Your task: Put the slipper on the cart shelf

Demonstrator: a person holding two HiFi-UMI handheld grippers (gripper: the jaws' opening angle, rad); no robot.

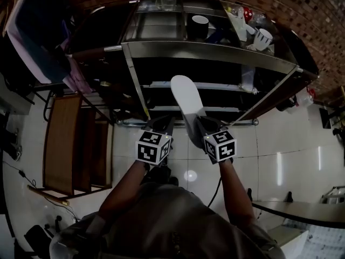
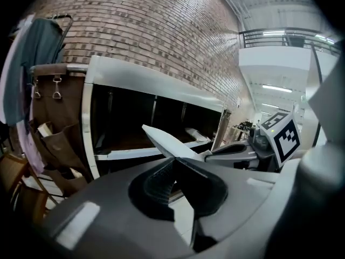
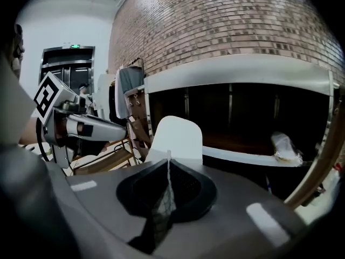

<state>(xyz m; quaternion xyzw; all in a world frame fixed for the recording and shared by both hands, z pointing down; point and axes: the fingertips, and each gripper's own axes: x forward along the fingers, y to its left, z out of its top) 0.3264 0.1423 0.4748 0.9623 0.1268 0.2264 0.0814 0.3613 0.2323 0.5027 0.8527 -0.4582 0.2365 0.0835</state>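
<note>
Evidently mid-carry: the right gripper [image 3: 168,161], jaws pinched almost together on a thin edge of the white slipper [image 1: 187,99], holds it up before the cart shelf [image 1: 215,86]. The left gripper [image 2: 173,163] is closed (apparently empty). Next, I judge: reach in and lay it flat.

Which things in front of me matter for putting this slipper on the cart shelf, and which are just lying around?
For the job: slipper, cart shelf, right tool gripping the slipper.
Just lying about: black mug, white mug, hanging clothes.
</note>
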